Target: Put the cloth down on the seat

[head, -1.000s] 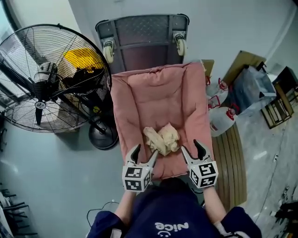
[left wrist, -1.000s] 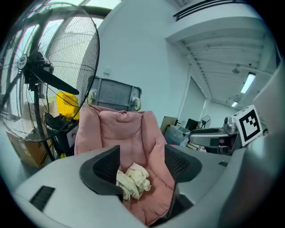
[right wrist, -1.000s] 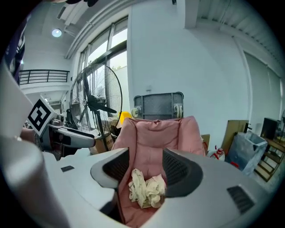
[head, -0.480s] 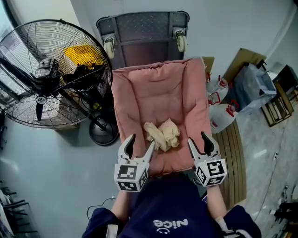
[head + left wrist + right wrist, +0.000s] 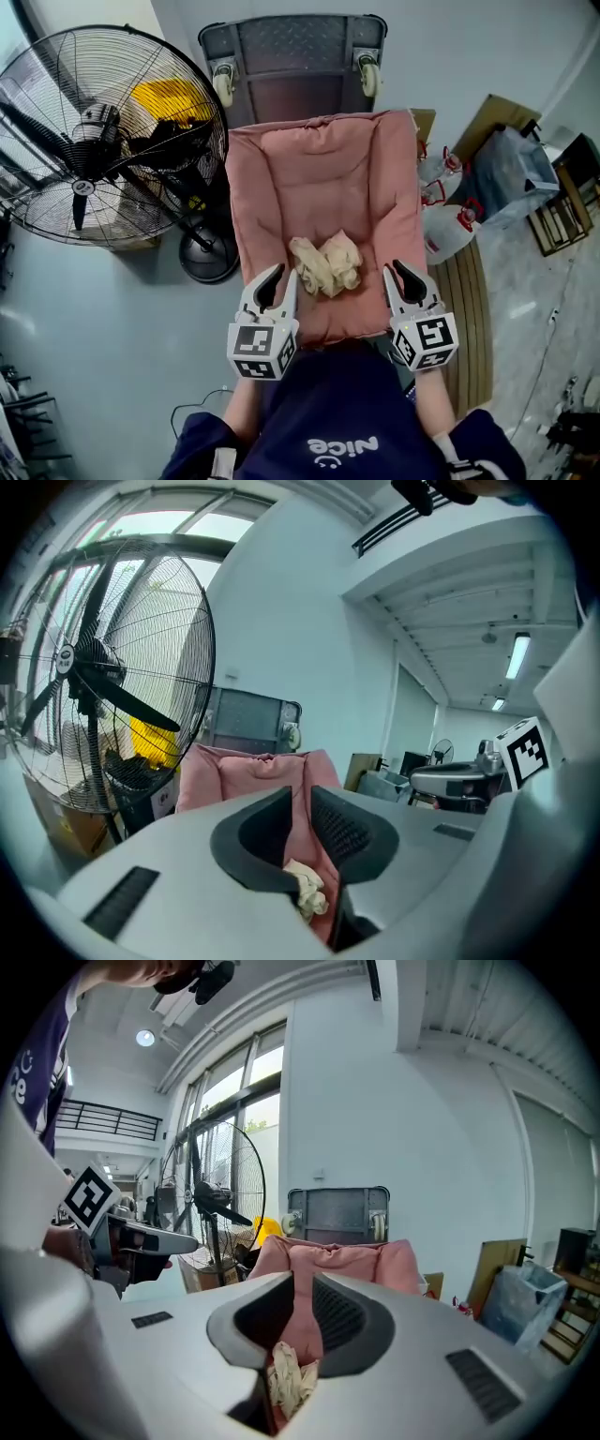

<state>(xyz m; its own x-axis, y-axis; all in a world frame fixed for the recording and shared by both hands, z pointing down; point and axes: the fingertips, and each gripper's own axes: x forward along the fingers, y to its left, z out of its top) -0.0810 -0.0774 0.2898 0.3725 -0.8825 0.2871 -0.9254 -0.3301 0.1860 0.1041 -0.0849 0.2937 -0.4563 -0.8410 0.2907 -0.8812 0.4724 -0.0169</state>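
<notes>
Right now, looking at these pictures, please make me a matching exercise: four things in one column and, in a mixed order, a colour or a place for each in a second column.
Things:
1. cloth
2. seat
3. fan
4. cart

Colour or place:
A. pink and padded
B. grey, on end behind the seat
C. crumpled on the seat's near part
D. black, left of the seat in the head view

Pairs: 1-C, 2-A, 3-D, 4-B
</notes>
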